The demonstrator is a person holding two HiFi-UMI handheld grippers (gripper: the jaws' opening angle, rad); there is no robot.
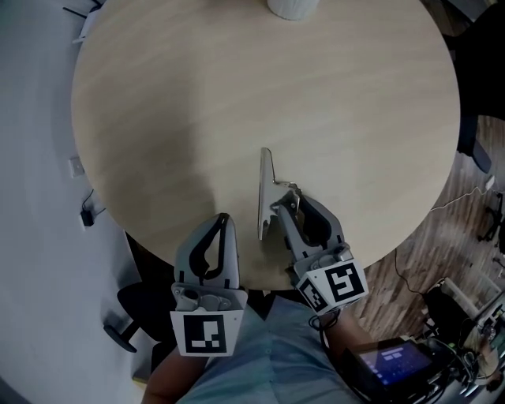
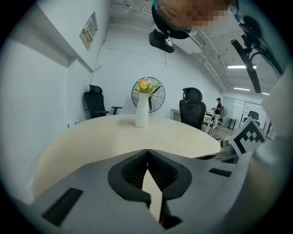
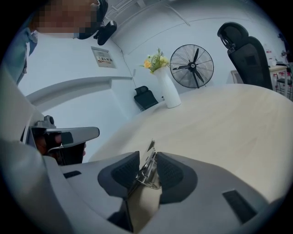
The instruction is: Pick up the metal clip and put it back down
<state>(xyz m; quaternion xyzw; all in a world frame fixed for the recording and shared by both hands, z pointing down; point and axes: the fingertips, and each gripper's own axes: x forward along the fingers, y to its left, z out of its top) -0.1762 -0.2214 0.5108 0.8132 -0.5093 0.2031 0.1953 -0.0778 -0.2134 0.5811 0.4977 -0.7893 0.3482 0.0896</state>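
Note:
The metal clip (image 1: 266,193) is a long silver clip with a spring hinge, held on edge over the near part of the round wooden table (image 1: 197,95). My right gripper (image 1: 286,205) is shut on its hinge end; in the right gripper view the clip (image 3: 147,169) sits pinched between the dark pads. My left gripper (image 1: 222,218) rests at the table's near edge, left of the clip, shut with nothing between its pads (image 2: 147,157).
A white vase (image 2: 141,115) with flowers stands at the table's far side, seen as a white base (image 1: 292,8) in the head view. Office chairs (image 2: 191,109) and a fan (image 3: 192,66) stand beyond the table. Cables and a device (image 1: 390,364) lie on the floor at right.

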